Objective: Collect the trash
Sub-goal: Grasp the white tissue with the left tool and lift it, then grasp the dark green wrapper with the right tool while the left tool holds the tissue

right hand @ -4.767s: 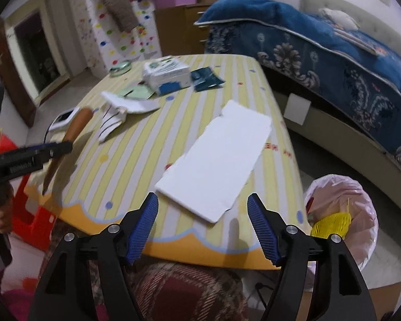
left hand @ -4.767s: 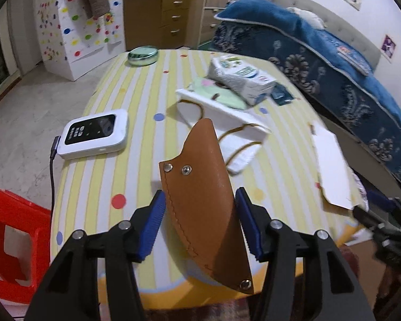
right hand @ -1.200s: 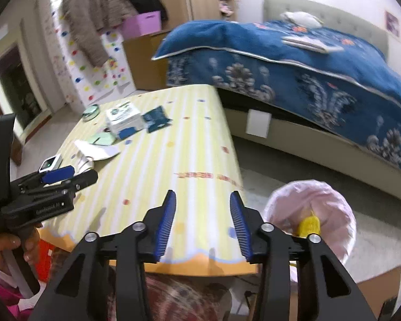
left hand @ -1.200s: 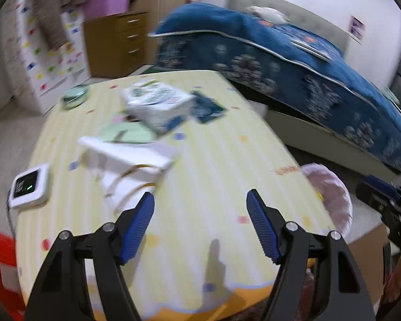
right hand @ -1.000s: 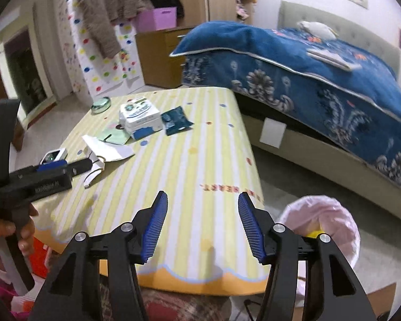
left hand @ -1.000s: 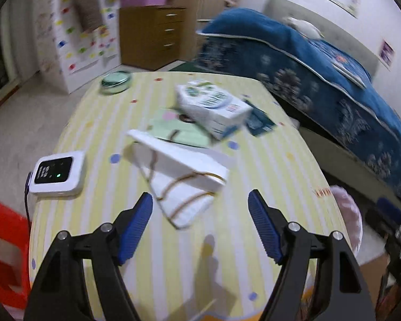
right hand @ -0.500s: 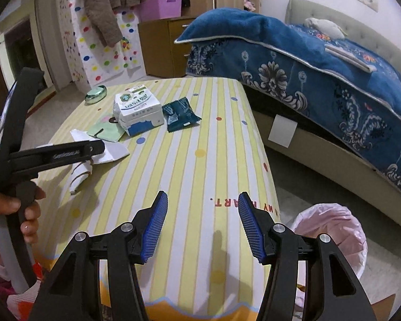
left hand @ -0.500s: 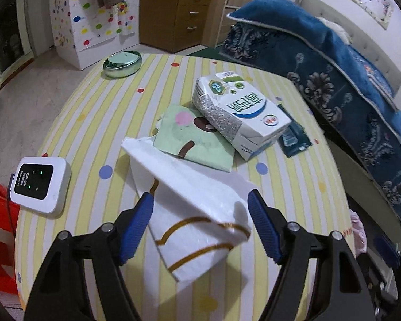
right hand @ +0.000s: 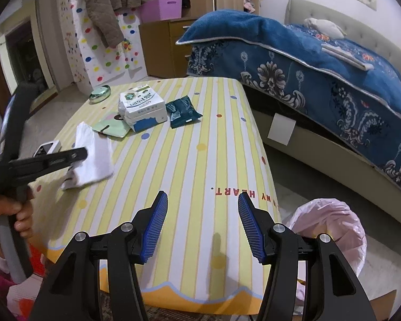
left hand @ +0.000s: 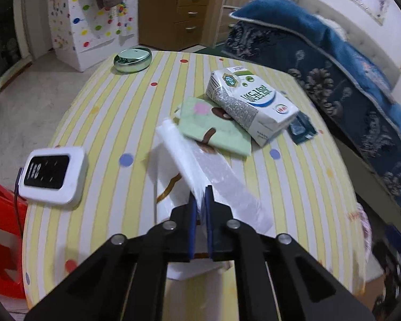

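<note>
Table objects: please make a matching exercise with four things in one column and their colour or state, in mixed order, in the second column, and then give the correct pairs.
1. white plastic bag
2. dark teal wrapper
3. round tin
4. trash bin

A. on the floor, lined with pink
B. pinched by the left gripper
C. green metal, at the far table edge
D. flat beside the tissue pack

Pairs: 1-B, 2-D, 3-C, 4-A
</note>
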Demonstrator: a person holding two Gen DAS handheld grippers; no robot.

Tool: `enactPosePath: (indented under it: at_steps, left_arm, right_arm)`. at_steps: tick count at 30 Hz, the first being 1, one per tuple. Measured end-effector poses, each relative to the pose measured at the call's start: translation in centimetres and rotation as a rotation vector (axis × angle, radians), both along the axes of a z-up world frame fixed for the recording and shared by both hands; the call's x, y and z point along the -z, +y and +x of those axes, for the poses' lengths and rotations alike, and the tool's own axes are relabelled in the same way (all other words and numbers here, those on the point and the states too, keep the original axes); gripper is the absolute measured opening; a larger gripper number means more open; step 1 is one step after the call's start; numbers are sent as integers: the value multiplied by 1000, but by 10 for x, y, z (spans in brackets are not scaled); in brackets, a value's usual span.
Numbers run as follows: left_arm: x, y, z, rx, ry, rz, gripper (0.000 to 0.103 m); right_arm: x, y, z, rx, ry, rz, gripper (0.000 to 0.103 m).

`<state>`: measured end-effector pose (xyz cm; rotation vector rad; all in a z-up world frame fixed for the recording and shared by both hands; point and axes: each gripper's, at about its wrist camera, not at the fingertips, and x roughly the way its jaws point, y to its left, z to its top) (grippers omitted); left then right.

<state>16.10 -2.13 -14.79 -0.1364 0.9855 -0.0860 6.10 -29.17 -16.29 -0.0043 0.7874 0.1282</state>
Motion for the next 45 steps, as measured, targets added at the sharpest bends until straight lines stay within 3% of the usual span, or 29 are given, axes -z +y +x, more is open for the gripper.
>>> enactPosePath:
  at_steps: [4,7,12,18,27,36,44,45]
  left_arm:
    - [-13,23,-31,106,-48,-75,2]
    - [-26,33,-47,145,-88,-99,2]
    - [-49,39,-57,155,-138,-88,2]
    - [-66,44,-45,132,-170,-81,2]
    - [-68,43,1,110,-168,-71,2]
    - [-62,39,29,106,-172,-56,2]
    - [-51,44,33,96,-149,-58,2]
    - [-51,43,33,95,-148,-60,2]
  right_arm:
    - [-2,0,-3,-9,-2,24,56]
    - [-3,3,-2,-22,-2,41,63]
    - [-9,12,7,-51,-19,49,69]
    - [-13,17,36,-68,-32,51,69]
    - [-4,33,105,-124,-28,-1,47]
    - [15,39,176,-159,34,-14,47]
    - [35,38,193,-186,91,20,46]
    - [35,37,193,-189,96,32,42]
